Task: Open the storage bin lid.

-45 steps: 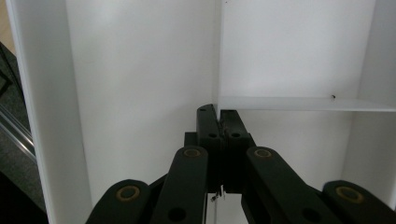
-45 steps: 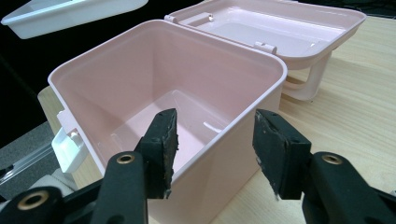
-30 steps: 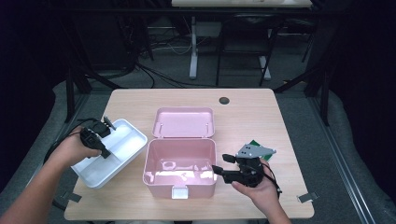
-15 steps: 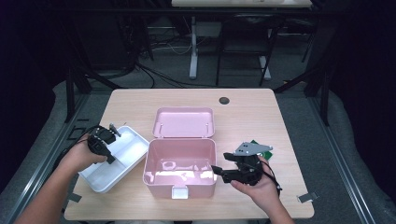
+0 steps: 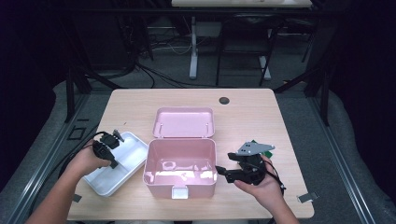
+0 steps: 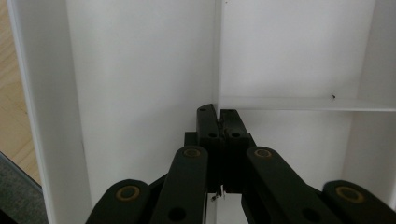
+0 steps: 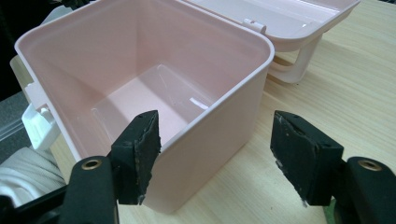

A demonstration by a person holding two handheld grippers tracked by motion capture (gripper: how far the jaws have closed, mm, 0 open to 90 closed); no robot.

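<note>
The pink box (image 5: 180, 168) stands open near the front middle of the worktop (image 5: 261, 112), its lid (image 5: 184, 122) thrown back flat on the far side; the box's long axis runs left to right across the worktop, its mouth facing up. A white clasp sits on its near wall. Just left of it lies the white tray (image 5: 116, 163), its long axis slanting from near-left to far-right, one corner close against the box. In the left gripper view the tray (image 6: 140, 70) shows thin dividing walls that split it into compartments.

The left tongs (image 5: 112, 144) are pressed together on the tray's thin dividing wall, the left hand (image 5: 88, 161) low over the tray with the forearm coming in from the near-left. The right tongs (image 7: 215, 154) stand apart, having just been opening, one pad inside the box (image 7: 140, 84) and the other outside, straddling its right wall without pressing it. The right hand (image 5: 259, 179) holds them level, pointing left.

No writing or label can be read on any of these things.
</note>
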